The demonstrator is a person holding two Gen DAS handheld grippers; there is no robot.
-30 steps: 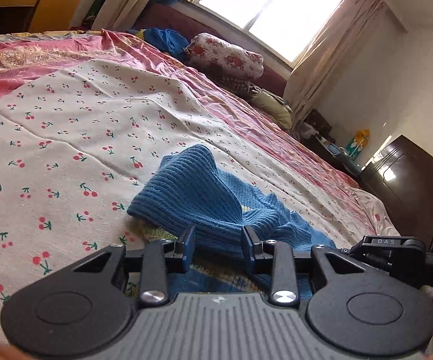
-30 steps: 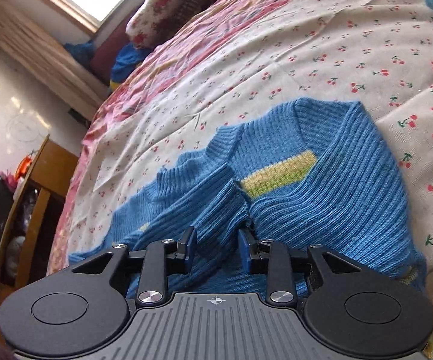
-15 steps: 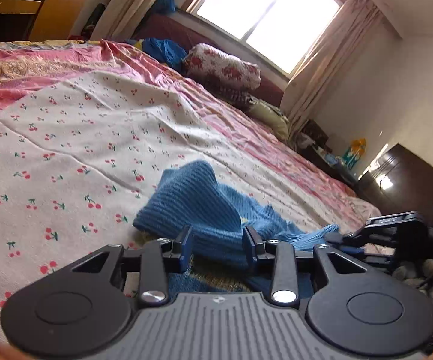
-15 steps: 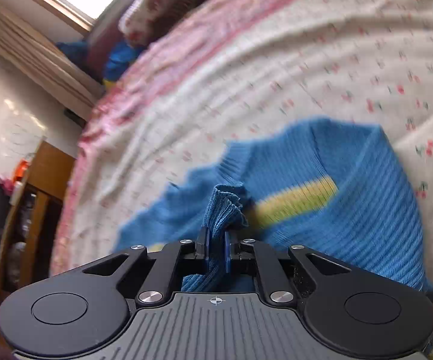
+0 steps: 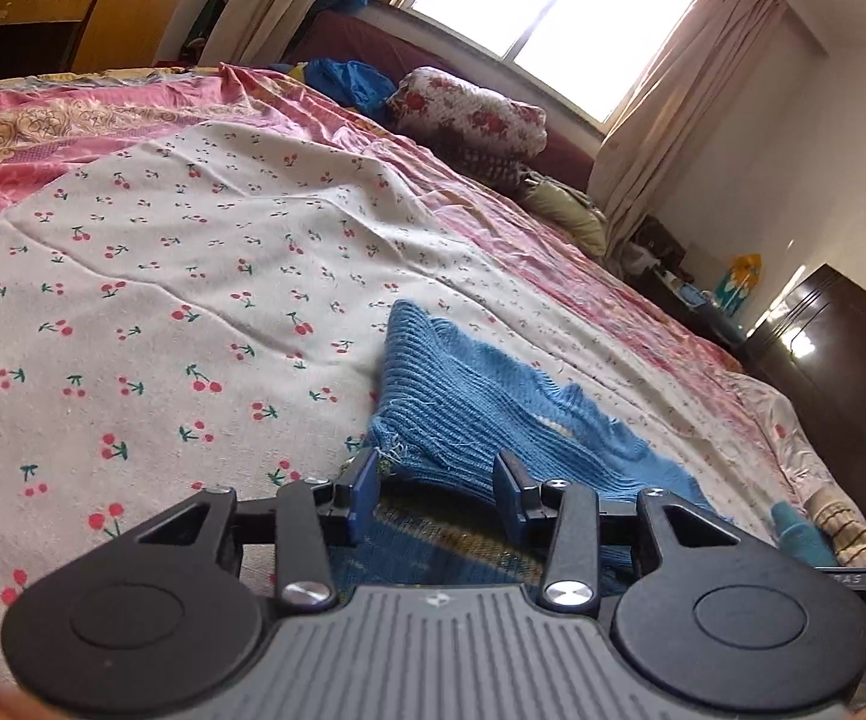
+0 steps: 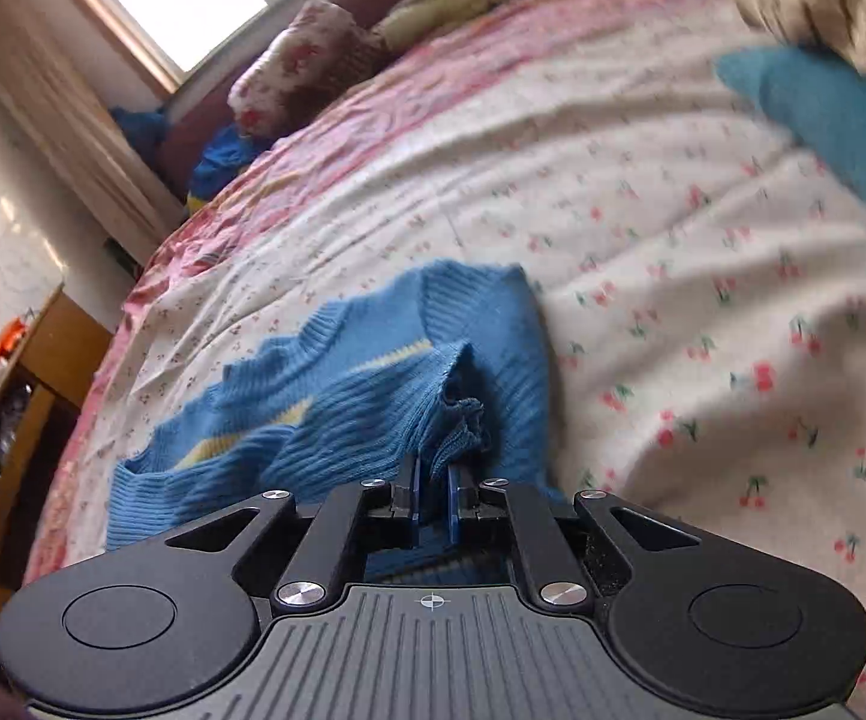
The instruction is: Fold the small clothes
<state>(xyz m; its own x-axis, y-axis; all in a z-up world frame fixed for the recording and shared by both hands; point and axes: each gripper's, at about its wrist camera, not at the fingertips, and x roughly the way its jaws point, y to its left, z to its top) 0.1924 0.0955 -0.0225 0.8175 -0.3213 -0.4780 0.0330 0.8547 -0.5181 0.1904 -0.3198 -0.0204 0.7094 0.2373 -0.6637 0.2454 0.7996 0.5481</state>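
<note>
**On the bed, a thin pinch could undo the fold**

Near the cherry-print sheet's (image 5: 205, 276) middle lies the blue knit sweater (image 6: 337, 408). Right tool (image 6: 433, 495) pinches only its bunched cuff; stretchy knit may slip free. Left tool (image 5: 439, 495), jaws opening around the hem, grips nothing, so the body may drag.

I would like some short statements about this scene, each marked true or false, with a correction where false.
1. The right gripper is shut on a bunch of the blue sweater. True.
2. The sweater lies on a bare wooden floor. False: it lies on a cherry-print sheet.
3. The left gripper pinches the sweater tightly. False: its fingers stand apart and are opening, with knit between them.
4. The sweater has a yellow stripe. True.
5. A floral bundle lies near the window. True.
</note>
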